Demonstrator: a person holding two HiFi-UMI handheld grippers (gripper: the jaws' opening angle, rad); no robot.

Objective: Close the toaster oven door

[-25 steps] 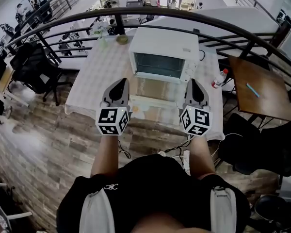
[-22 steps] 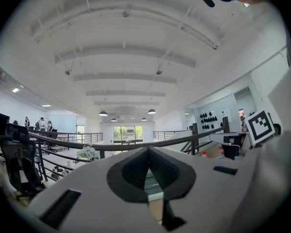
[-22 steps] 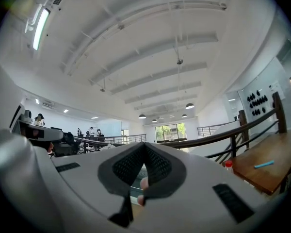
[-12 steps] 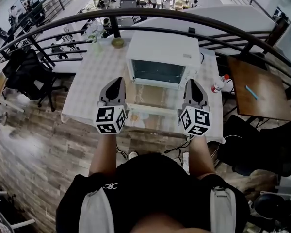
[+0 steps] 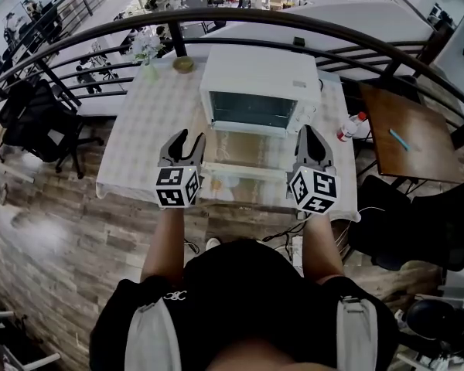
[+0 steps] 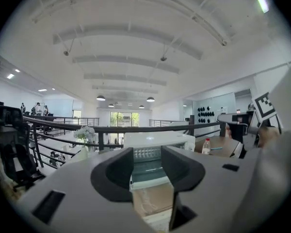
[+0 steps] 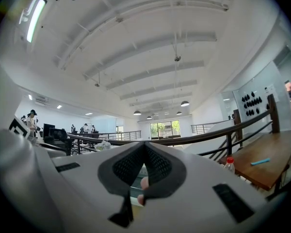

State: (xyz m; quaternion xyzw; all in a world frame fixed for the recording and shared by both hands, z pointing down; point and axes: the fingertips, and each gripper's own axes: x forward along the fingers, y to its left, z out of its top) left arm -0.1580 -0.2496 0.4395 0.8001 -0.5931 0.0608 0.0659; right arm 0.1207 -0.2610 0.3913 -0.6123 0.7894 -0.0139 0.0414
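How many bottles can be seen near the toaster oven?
1. A clear bottle with a red cap is right of the toaster oven, by the right edge of the white table. Others may be hidden behind the oven.

The toaster oven [image 5: 259, 87] is seen as smooth white metal with a slight gloss, and its door [image 5: 243, 149] is made of clear glass. Under the toaster oven a pale matt cloth [image 5: 151, 137] is spread. To its right a clear plastic bottle [image 5: 350, 127] and a smooth brown wooden table [image 5: 414, 149] are found, behind it a dark metal railing [image 5: 240, 15], before it a floor [image 5: 62, 222] of worn wood planks.
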